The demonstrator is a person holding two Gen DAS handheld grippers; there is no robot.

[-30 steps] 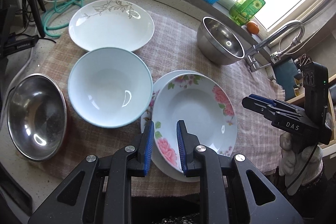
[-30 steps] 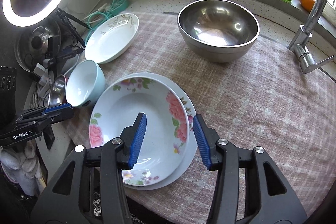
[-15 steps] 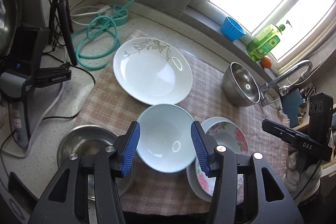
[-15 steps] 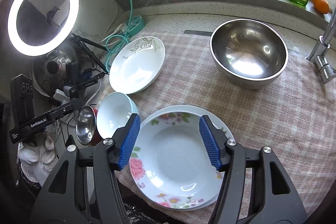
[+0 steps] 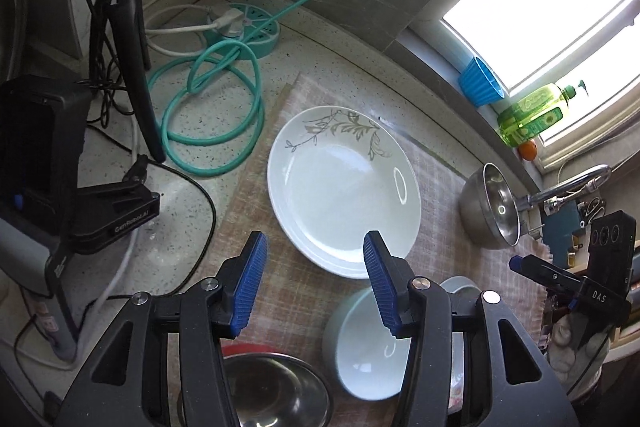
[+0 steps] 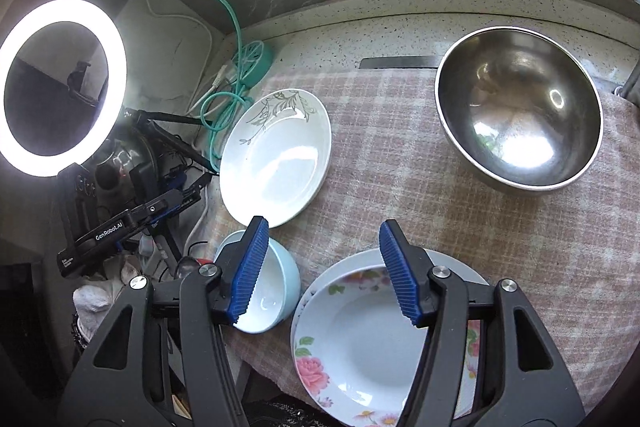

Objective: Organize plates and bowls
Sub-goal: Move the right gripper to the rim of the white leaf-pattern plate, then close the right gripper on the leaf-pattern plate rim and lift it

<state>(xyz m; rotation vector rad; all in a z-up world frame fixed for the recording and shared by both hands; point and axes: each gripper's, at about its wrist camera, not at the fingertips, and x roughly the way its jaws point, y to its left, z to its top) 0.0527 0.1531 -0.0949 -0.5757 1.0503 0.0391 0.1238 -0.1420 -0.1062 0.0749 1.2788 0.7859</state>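
Left gripper [image 5: 314, 283]: I had its jaws spread wide and holding nothing; a second earlier they were narrow, straddling the rim of the rose plate. It had since lifted and swung toward the leaf plate.
Right gripper [image 6: 324, 271]: jaws wide and empty, wider than a second before; it hung above the near edge of the rose plate, higher than earlier.
Leaf plate [image 5: 344, 191]: flat on the cloth [image 6: 400, 179], alone, at the far left, now just ahead of my left jaws.
Blue bowl [image 6: 280, 283]: upright on the cloth, between the leaf plate and the rose plate, unmoved.
Rose plate [image 6: 360, 339]: nested on a plain plate [image 6: 452, 261] at the near edge of the cloth, same place as before.
Large steel bowl [image 6: 520, 107]: upright at the far right of the cloth, well apart from the plates.
Small steel bowl [image 5: 276, 391]: low in the left view, just beside the blue bowl.
Desk [image 5: 188, 211]: a green hose [image 5: 212, 119] lay coiled beside the cloth.
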